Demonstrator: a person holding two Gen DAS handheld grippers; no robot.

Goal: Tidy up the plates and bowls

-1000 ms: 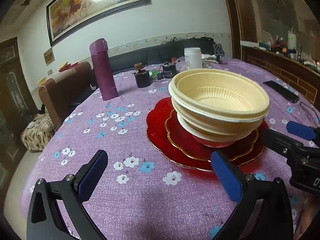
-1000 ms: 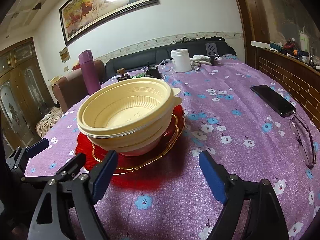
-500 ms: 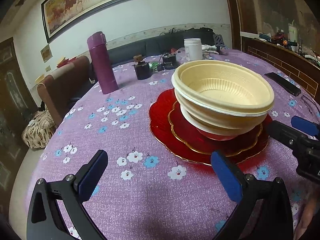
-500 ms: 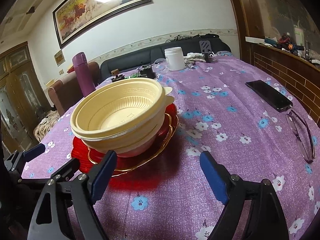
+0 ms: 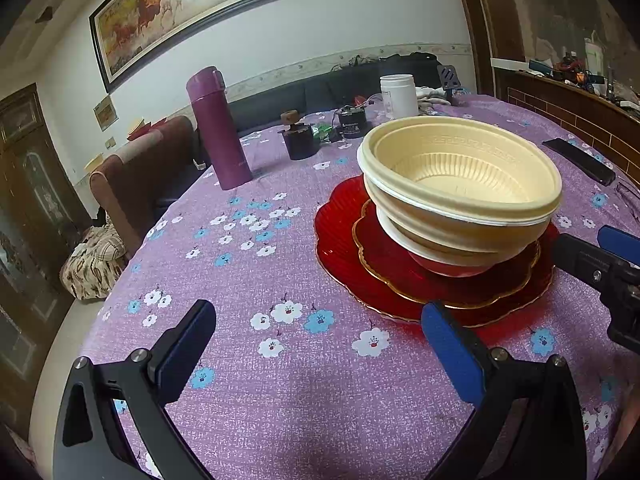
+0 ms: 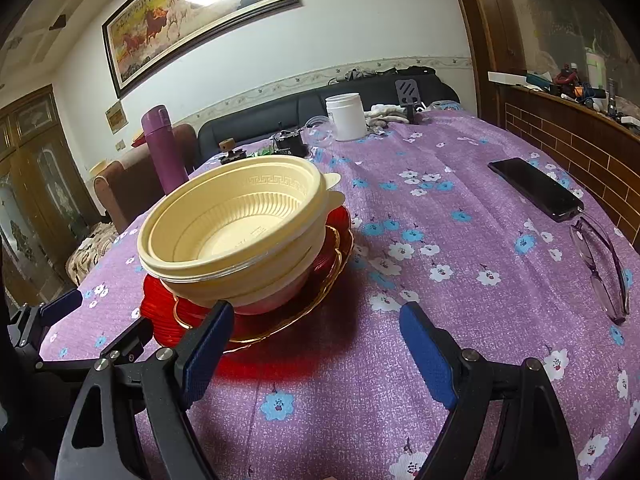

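On the bench (image 5: 280, 380), the stack is unchanged from a second ago, cream bowls (image 5: 460, 184) nested on red plates (image 5: 344, 240), and the left gripper (image 5: 320, 344) and right gripper (image 6: 314, 344) hold position beside it, jaws apart and empty, so organizing appears complete.

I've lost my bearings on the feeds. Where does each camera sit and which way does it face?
Left wrist: on the left gripper, angled down across the table; bowl stack to its right, right gripper at the edge.
Right wrist: on the right gripper, angled down; stack to its left, left gripper at the edge.
Shared: stack, red plates, flask.
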